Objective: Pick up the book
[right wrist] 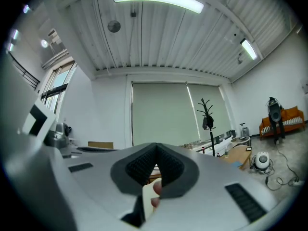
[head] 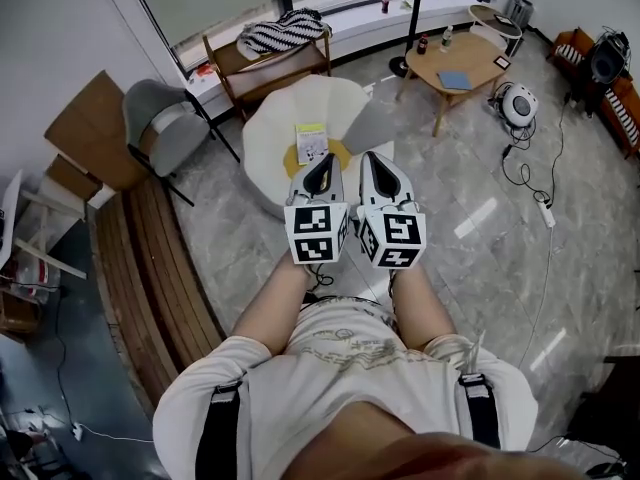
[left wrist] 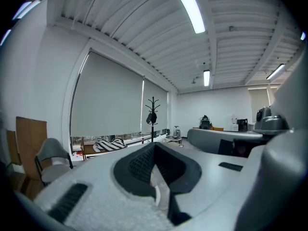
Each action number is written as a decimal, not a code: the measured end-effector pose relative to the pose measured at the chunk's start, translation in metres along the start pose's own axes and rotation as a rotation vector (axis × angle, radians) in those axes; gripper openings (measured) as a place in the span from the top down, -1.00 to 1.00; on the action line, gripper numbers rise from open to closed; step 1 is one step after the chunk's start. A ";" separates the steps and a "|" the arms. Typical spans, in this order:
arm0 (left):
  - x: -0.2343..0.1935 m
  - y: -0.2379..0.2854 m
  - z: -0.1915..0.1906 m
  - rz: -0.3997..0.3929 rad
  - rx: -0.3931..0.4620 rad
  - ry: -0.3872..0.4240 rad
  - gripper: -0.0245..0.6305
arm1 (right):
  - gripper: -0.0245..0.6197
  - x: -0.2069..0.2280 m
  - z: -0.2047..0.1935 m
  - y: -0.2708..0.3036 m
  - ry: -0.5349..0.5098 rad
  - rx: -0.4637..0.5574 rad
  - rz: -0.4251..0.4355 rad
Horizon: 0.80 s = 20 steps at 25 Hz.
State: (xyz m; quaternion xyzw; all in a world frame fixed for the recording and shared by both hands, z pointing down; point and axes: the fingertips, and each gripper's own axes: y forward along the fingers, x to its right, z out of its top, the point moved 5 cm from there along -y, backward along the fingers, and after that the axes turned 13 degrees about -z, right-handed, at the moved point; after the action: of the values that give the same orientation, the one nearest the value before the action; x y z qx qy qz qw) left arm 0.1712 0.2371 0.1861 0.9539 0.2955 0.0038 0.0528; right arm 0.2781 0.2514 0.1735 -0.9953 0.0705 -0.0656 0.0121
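Note:
A small pale-yellow book (head: 312, 143) lies flat on a white round seat (head: 270, 133), partly over something orange-yellow. My two grippers are held side by side just short of that seat, pointing at it about level. The left gripper (head: 322, 160) is near the book's lower right corner, and its pads meet at the tip (left wrist: 154, 146), so it is shut on nothing. To its right, the right gripper (head: 372, 158) is also shut and empty (right wrist: 155, 147). Neither touches the book. The gripper views show only the room beyond the jaws, not the book.
A wooden coffee table (head: 480, 58) at the back right carries a blue book (head: 454, 79) and bottles. A grey chair (head: 160, 123) stands to the left, a bench with a striped cloth (head: 285, 30) behind. Cables (head: 530, 183) and a white device (head: 518, 103) lie on the floor at right.

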 end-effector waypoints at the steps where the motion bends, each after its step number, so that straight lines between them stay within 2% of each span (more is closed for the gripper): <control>1: 0.000 0.000 0.000 0.002 0.004 -0.003 0.89 | 0.85 0.002 0.000 0.000 0.003 0.000 0.000; 7: -0.013 0.007 0.003 0.019 0.022 -0.023 0.89 | 0.85 -0.003 0.002 0.015 -0.003 0.010 0.027; 11: -0.025 0.018 0.007 0.018 0.039 0.000 0.89 | 0.85 -0.006 0.000 0.032 -0.010 0.011 0.037; 14: -0.040 0.031 0.011 0.006 0.043 0.019 0.89 | 0.85 -0.005 0.001 0.053 -0.012 0.020 0.029; 20: -0.074 0.057 0.011 0.000 0.043 0.005 0.89 | 0.85 -0.002 -0.003 0.095 -0.015 0.021 0.003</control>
State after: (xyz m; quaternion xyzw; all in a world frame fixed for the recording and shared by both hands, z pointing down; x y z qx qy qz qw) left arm 0.1423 0.1475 0.1832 0.9547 0.2959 -0.0003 0.0319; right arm 0.2625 0.1572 0.1726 -0.9954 0.0713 -0.0588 0.0232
